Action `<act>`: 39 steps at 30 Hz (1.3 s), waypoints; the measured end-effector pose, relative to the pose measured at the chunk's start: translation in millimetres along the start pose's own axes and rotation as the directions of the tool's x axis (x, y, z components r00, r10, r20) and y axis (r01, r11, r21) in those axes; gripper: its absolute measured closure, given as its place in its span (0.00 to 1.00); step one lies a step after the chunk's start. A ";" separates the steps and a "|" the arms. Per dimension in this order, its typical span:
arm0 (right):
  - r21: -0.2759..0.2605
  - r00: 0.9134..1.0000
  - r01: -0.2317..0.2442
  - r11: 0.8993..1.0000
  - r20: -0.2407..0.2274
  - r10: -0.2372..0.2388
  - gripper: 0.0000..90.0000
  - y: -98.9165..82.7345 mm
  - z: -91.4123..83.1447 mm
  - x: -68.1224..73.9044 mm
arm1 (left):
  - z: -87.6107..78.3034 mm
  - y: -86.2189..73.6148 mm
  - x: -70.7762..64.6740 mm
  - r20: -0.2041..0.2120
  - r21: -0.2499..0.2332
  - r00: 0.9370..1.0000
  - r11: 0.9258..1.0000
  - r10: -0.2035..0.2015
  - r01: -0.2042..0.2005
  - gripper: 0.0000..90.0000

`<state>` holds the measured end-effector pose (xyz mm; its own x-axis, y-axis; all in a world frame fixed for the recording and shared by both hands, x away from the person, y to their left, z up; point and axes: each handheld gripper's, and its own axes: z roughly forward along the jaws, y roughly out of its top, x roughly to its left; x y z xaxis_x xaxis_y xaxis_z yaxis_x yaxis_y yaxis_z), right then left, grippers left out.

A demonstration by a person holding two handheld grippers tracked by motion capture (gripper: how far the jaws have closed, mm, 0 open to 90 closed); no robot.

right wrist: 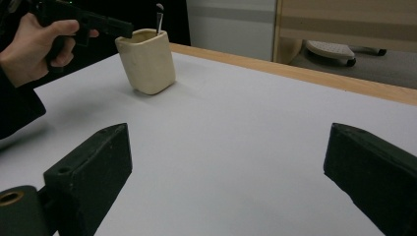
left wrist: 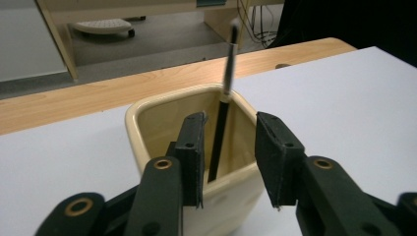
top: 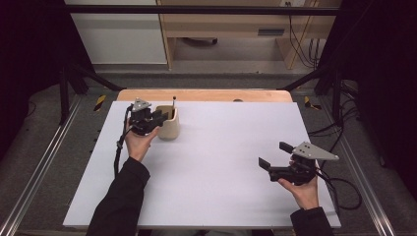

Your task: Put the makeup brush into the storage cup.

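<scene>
A cream square-sided cup [top: 169,129] stands at the back left of the white tabletop. A thin black pen [top: 174,101] stands upright in it, leaning into a far corner. My left gripper [top: 162,117] hovers at the cup's near rim. In the left gripper view the cup [left wrist: 147,123] sits just under and ahead of the left gripper [left wrist: 230,122]; its jaws stand apart, and the pen [left wrist: 221,137] rises beyond them, untouched. My right gripper [top: 274,154] stands open over the table's right side, nothing between its jaws. The right gripper view shows the cup [right wrist: 147,59], the pen [right wrist: 159,17] and the left gripper [right wrist: 105,24] far off.
The white tabletop [top: 221,162] ends at a wooden strip [top: 206,95] along the back. Dark frame rails run down both sides. Cables trail from each gripper. Wooden furniture stands on the floor beyond the table.
</scene>
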<state>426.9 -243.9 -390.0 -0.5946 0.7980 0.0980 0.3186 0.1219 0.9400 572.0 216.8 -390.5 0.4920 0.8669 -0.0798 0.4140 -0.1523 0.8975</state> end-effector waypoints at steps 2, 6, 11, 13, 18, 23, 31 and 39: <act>-0.004 1.000 0.001 1.000 0.001 -0.001 0.05 0.6 -0.3 0.7 | -8.5 -1.0 0.2 0.009 -0.004 1.000 1.000 -0.005 0.005 0.68; -0.004 1.000 0.004 1.000 0.006 -0.004 0.05 0.5 0.5 1.0 | -25.2 -6.0 0.2 0.032 -0.026 0.999 1.000 -0.010 0.011 0.64; -0.003 1.000 0.003 1.000 0.010 -0.003 0.05 0.0 0.7 1.7 | -40.4 -10.9 -3.9 0.055 -0.041 0.998 0.999 0.007 -0.005 0.58; -0.005 1.000 0.007 1.000 0.008 -0.007 0.05 0.2 -0.3 1.4 | -45.1 -12.4 -6.8 0.067 -0.049 0.998 0.999 0.015 -0.012 0.56; -0.012 1.000 0.001 1.000 0.005 -0.001 0.05 0.5 -1.0 1.9 | -56.7 -15.8 -14.3 0.101 -0.060 0.995 0.998 0.019 -0.013 0.49; -0.012 1.000 0.002 1.000 0.006 -0.002 0.05 0.7 -2.0 1.8 | -66.7 -22.3 -21.1 0.084 -0.066 0.995 0.997 0.053 -0.047 0.43; -0.011 1.000 0.003 1.000 0.008 -0.003 0.05 0.5 -2.4 1.9 | -79.0 -36.7 -29.6 0.103 -0.062 0.991 0.995 0.085 -0.079 0.37; -0.012 1.000 0.000 1.000 0.009 0.000 0.04 0.6 -4.2 1.8 | -91.5 -46.5 -38.2 0.128 -0.085 0.987 0.992 0.098 -0.088 0.24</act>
<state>423.0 -244.9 -387.8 -0.5882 0.8031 0.0950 0.3092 0.1147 0.9441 463.9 234.2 -389.5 0.6246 0.7796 -0.0461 0.3026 -0.1871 0.9346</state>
